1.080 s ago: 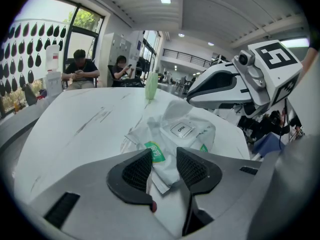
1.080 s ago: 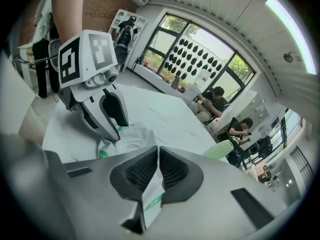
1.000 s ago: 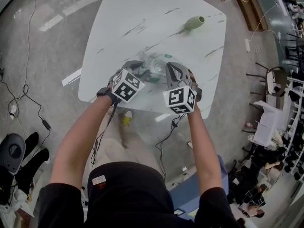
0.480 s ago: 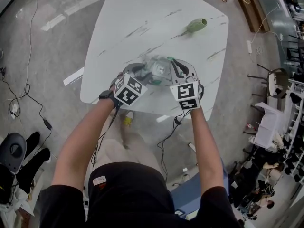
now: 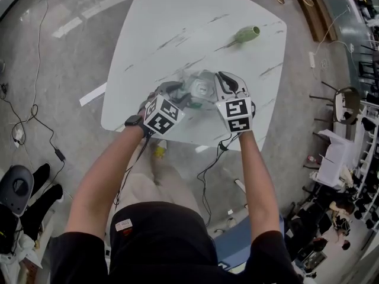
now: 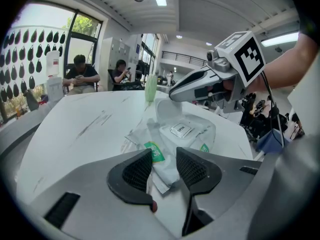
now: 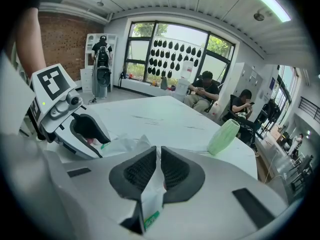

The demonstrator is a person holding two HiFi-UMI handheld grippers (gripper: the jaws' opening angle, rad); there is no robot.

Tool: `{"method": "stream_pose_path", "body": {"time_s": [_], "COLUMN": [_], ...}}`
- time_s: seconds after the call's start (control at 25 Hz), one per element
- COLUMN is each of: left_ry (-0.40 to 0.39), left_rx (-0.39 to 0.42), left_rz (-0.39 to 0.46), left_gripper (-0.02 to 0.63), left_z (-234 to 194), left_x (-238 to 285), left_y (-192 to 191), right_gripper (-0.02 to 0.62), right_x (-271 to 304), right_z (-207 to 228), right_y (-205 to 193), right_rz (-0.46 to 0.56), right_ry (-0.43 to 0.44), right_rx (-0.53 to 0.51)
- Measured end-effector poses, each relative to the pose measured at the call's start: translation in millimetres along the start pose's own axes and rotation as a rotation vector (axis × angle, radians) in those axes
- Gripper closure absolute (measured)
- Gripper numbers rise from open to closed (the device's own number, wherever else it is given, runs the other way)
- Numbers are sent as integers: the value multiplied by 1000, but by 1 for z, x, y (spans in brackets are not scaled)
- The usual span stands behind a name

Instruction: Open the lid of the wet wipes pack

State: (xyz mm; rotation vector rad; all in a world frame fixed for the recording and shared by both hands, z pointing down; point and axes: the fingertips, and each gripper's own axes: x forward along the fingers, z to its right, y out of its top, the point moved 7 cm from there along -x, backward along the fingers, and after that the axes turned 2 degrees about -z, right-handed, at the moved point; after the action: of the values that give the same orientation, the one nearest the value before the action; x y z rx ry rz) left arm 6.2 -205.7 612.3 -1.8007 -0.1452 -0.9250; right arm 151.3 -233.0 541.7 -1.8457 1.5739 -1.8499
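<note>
Your left hand-held gripper (image 6: 163, 157): clamped on the wet wipes pack (image 6: 187, 134).
Your right hand-held gripper (image 7: 158, 155): jaws just eased wider, pinching its wrapper edge.

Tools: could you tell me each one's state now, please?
Left tool: closed on the wet wipes pack.
Right tool: pinching the pack's edge, jaws just opening slightly.

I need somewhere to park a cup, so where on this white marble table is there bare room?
The white marble-look table is bare across its far left half, from the far edge down to the crumpled white wet wipes pack. Also bare: the strip between the pack and the ribbed green vase. Crowded: the near edge around the pack.
</note>
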Motion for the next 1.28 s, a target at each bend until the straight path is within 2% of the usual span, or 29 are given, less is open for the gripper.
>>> {"method": "stream_pose_path", "body": {"time_s": [0.68,0.96,1.04,1.16,1.28], "left_ry": [-7,-8,-7,-12,-10], "left_rx": [-3,-3,-3,-8,-5], "left_rz": [-3,-2,-3,-5,-4], "left_gripper": [436,436,436,436,436], "left_z": [-1,-1,-2,-1,-3], "left_x": [1,-1,-1,0,0], "left_y": [-1,0,-1,0,2], "right_gripper": [560,561,595,595,595], "right_x": [24,39,47,54,58], "right_z": [17,26,20,10,12], "right_y": [-4,-12,-19,-27,-26], "right_rz": [-29,-55,-102,-159,-171], "right_ry": [26,55,77,86,104], "right_rx": [145,279,278,231,243]}}
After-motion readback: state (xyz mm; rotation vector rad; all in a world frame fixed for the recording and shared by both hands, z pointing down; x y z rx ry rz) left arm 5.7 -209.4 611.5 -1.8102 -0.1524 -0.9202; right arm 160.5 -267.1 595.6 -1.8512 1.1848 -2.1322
